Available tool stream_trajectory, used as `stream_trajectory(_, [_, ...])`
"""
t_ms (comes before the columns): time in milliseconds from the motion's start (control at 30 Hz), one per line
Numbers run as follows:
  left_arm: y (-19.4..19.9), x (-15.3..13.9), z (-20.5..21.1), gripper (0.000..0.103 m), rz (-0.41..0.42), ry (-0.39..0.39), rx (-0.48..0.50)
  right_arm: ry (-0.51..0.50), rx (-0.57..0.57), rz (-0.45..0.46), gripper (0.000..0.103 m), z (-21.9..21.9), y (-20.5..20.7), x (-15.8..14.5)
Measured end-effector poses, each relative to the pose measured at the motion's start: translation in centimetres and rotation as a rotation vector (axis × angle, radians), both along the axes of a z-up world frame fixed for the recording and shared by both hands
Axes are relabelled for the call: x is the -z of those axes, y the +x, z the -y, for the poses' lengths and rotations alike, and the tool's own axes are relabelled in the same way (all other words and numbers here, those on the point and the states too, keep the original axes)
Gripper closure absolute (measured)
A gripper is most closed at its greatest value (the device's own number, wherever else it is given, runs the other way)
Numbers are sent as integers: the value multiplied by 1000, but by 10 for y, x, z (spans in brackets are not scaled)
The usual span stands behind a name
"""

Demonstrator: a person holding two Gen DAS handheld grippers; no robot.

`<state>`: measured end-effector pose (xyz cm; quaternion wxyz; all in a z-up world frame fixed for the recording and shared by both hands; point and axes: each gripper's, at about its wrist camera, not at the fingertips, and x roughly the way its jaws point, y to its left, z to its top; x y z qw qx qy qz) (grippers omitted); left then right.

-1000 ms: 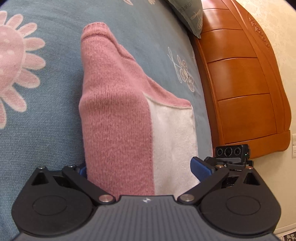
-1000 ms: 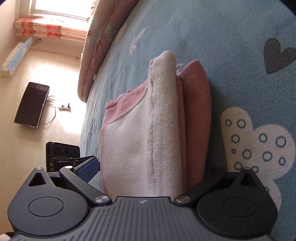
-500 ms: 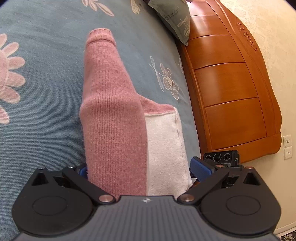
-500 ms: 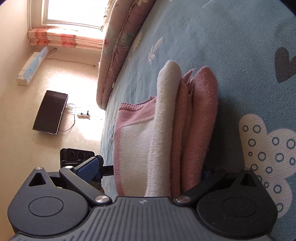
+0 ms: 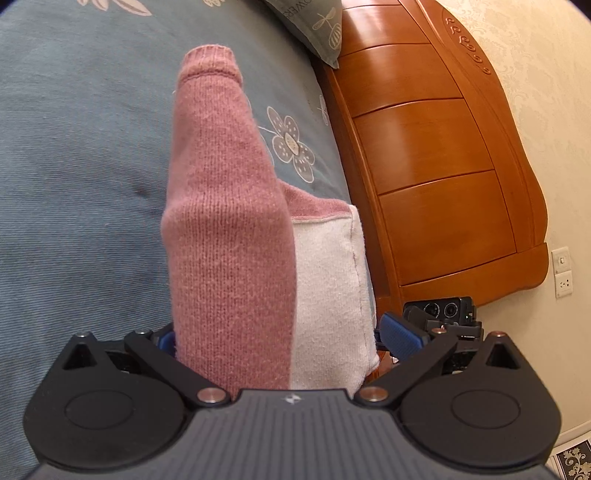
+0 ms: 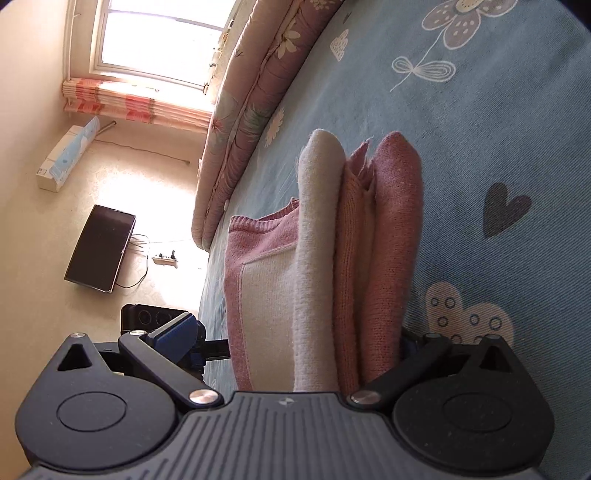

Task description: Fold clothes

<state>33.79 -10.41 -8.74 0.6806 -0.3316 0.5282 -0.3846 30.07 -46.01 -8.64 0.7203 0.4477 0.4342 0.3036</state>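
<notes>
Left wrist view. At far left, a blue-grey bedspread (image 5: 74, 184) with printed flowers fills the frame. On it, in the centre, lies the folded sweater (image 5: 229, 240): a pink knit fold stands highest, with a cream panel just to its right. The sweater's near end lies between the fingers of the left gripper (image 5: 275, 338), whose blue pads sit at either side of the bundle. The jaws stand wide apart, spanning the folded stack; whether the pads press on the cloth cannot be told. Far right of the sweater, a grey pillow (image 5: 314, 26) lies against a carved wooden headboard (image 5: 436, 166). Near the right pad, the other gripper's camera housing shows. At far right, wall sockets (image 5: 563, 273) sit on a cream wall.

Right wrist view. At left, a dark flat screen (image 6: 99, 249) and a power strip (image 6: 164, 258) appear against a cream surface, with a window (image 6: 155, 40) beyond. Right of these, a pink quilt (image 6: 251, 99) lies along the bed's edge. In the centre, the sweater (image 6: 391, 240) shows its stacked layers edge-on, cream to the left and pink to the right, resting on the bedspread (image 6: 498, 122). The right gripper (image 6: 295, 339) straddles its near end, fingers apart; the right finger is mostly hidden behind the pink layer, so contact cannot be told.
</notes>
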Motion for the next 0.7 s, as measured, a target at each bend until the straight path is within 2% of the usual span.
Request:
stream_trajectory(500, [48,-10,170,2,9,-53,223,-129,248,11,0,152,-13,-36])
stream_trajectory(700, [58,2,218,2,0,-81,262,-173,333,-2,0,204,-6,-36])
